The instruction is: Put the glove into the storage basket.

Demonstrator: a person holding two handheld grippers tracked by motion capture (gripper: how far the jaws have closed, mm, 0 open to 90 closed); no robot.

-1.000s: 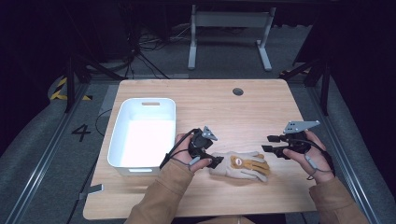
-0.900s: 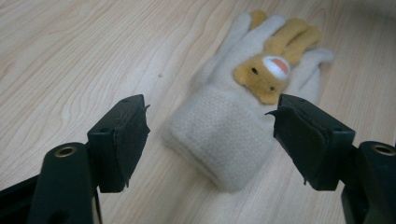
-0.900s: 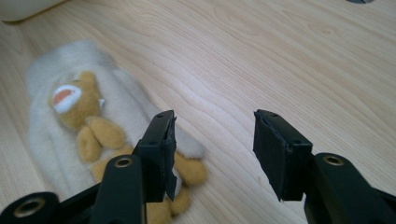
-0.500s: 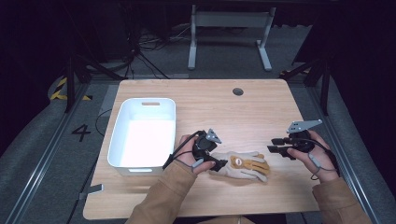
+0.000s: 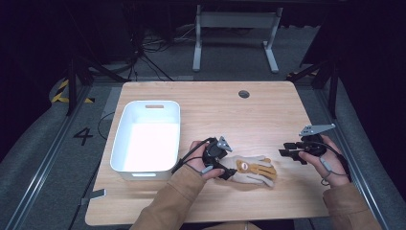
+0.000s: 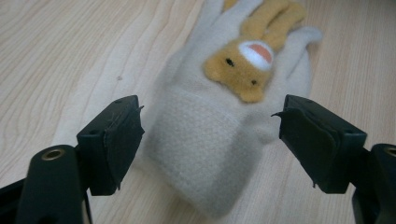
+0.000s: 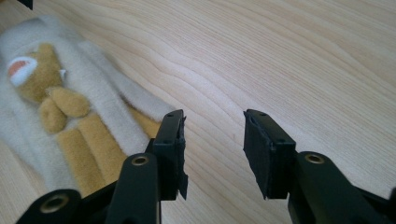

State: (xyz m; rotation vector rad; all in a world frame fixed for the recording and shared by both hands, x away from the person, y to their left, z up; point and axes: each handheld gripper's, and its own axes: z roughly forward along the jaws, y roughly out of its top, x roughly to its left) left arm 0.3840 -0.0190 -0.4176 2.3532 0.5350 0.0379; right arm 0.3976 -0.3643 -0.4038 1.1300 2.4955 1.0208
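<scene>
The cream glove (image 5: 251, 170) with a tan animal patch lies flat on the worktop (image 5: 268, 115), near its front edge, between the two tools. The left tool (image 6: 210, 140) straddles the glove's cuff with jaws spread; they have just been opening, and the pads stand clear of the fabric on both sides. The right tool (image 7: 212, 149) is released, nothing between its jaws, poised just beside the glove's fingertips. Judged step: approach to grasp. The next move calls for lowering and closing the left jaws on the cuff. The white bin (image 5: 146, 139) stands to the left. The glove's underside is hidden.
</scene>
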